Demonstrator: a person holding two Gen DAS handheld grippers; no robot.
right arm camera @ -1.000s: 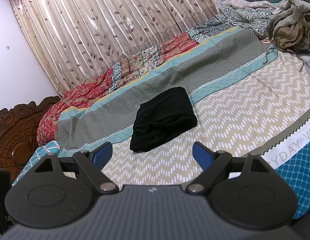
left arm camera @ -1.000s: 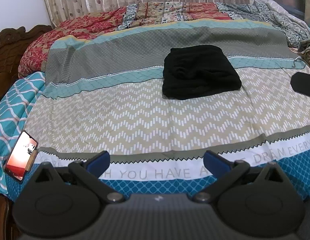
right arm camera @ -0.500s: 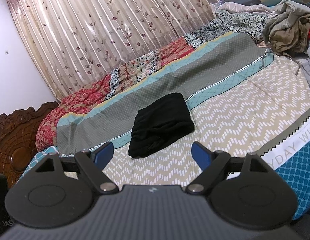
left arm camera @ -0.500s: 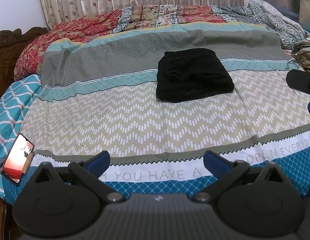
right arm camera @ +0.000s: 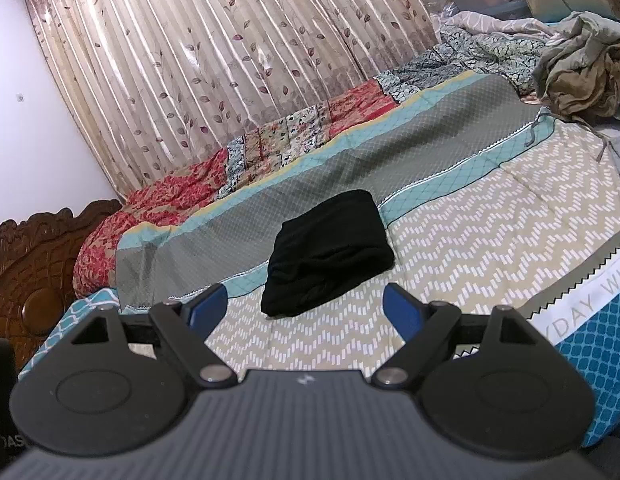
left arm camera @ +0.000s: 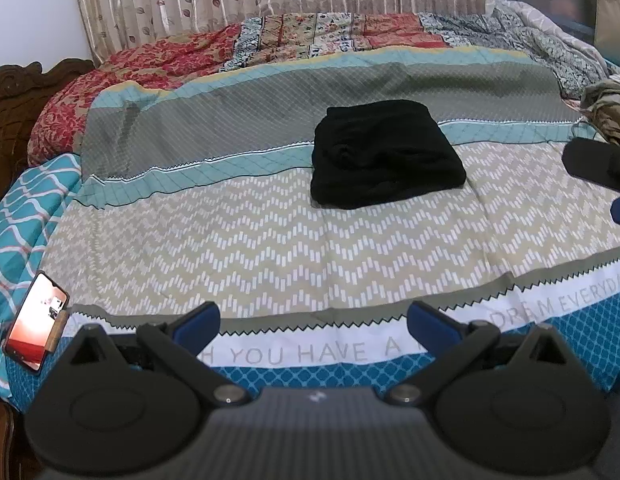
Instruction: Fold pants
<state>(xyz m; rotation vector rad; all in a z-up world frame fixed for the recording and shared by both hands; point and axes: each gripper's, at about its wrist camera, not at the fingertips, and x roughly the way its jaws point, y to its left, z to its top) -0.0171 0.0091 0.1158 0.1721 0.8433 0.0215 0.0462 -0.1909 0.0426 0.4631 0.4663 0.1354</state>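
The black pants (left arm camera: 384,156) lie folded into a compact rectangle on the patterned bedspread (left arm camera: 270,248), in the middle of the bed; they also show in the right wrist view (right arm camera: 328,250). My left gripper (left arm camera: 314,322) is open and empty, held back above the bed's front edge, well short of the pants. My right gripper (right arm camera: 306,306) is open and empty, also back from the pants; part of it shows at the right edge of the left wrist view (left arm camera: 602,168).
A phone (left arm camera: 36,322) with a lit screen leans at the bed's front left corner. A carved wooden headboard (right arm camera: 34,264) stands at the left. A heap of olive clothes (right arm camera: 582,76) lies at the far right. Curtains (right arm camera: 214,56) hang behind the bed.
Both grippers have drawn back slightly from the bed, so the folded pants look a little farther away. The pants have not moved. Both grippers stay open.
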